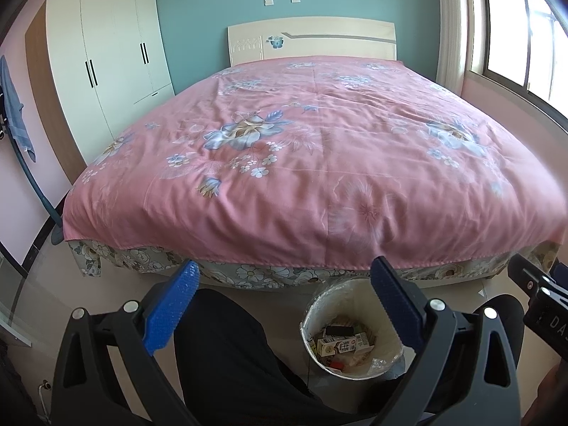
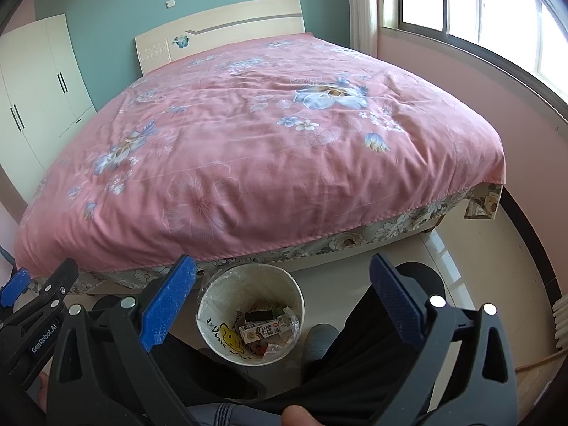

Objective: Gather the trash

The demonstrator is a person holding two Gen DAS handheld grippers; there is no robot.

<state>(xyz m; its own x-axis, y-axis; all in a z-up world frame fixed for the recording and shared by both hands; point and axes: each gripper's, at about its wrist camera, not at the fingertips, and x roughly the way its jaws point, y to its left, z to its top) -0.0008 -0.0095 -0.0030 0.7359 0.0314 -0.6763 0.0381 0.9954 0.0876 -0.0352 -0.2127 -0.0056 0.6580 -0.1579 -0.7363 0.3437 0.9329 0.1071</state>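
The left gripper (image 1: 284, 277) has its 2 blue-padded fingers (image 1: 170, 309) spread wide with nothing between them. Below and just right of its centre, on the floor, stands the trash bin (image 1: 312, 314), a white round bin with a clear liner. Inside lie a small milk carton (image 1: 339, 347), a dark flat item (image 1: 337, 329) and other scraps too small to tell. A dark trouser leg (image 1: 227, 355) of the person fills the space under the gripper, left of the bin.

The right gripper (image 2: 282, 273) is also spread wide and holds nothing. The same bin (image 2: 213, 294) sits directly below the gap between its fingers (image 2: 167, 305), with the carton (image 2: 261, 330) and a yellow print (image 2: 230, 337) on the inner wall in view. A dark trouser leg (image 2: 355, 348) lies right of the bin.

Ahead of both grippers spreads the bed with a pink floral bedspread (image 1: 312, 163), its near edge just beyond the bin. A white wardrobe (image 1: 117, 49) stands far left, and a window (image 2: 479, 17) far right. The left gripper's body shows at the left edge of the right wrist view.
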